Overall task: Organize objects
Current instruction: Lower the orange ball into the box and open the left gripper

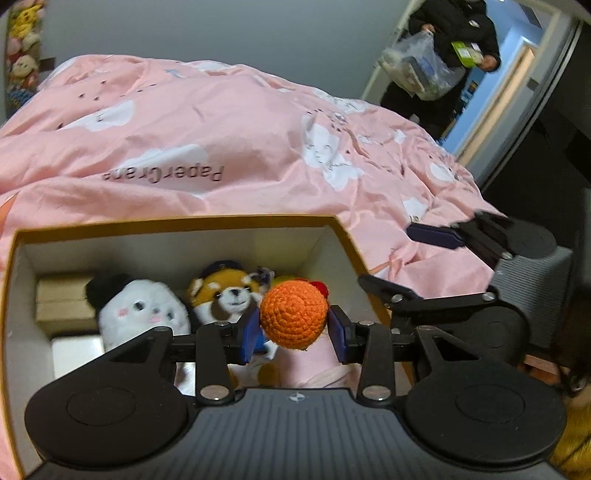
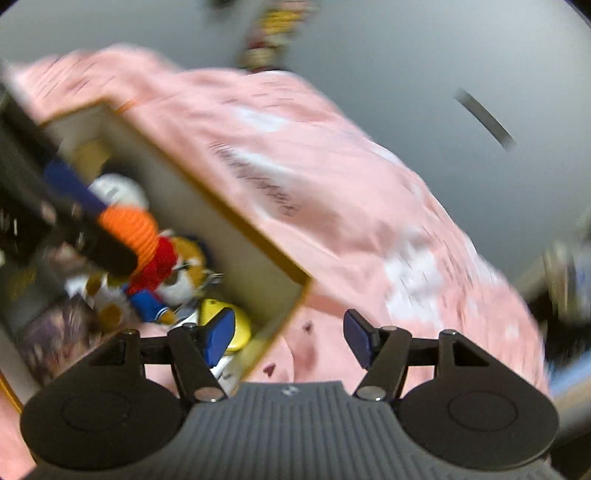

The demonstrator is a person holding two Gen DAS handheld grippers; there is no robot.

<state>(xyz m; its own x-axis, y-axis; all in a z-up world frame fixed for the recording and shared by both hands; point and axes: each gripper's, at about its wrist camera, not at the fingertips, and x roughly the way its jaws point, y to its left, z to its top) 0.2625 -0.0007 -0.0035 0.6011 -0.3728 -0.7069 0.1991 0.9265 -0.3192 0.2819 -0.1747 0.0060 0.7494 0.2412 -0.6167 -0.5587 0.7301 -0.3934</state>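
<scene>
1. Left gripper (image 1: 293, 334), seen from its own wrist camera, pinched an orange crocheted ball (image 1: 294, 314) between its two blue pads. It held the ball over the open cardboard box (image 1: 177, 223), which sat on a bed under a pink duvet (image 1: 240, 122).
2. Inside the box lay a white plush (image 1: 142, 310) and a brown fox-like plush (image 1: 225, 295), side by side just behind the ball. A person in dark clothes (image 1: 456, 33) stood in the doorway, well apart.
3. From the right wrist camera, which was blurred, the right gripper (image 2: 290, 338) stood spread and empty. It hung just over the box's near corner, one pad above the box and one above the duvet.
4. That view also showed the ball (image 2: 129, 229) over the box's toys, with a yellow toy (image 2: 236, 321) below.
5. To finish well, I judge the ball should be lowered into a free gap beside the plush toys before the pads part. The right gripper should stay off the box wall.
</scene>
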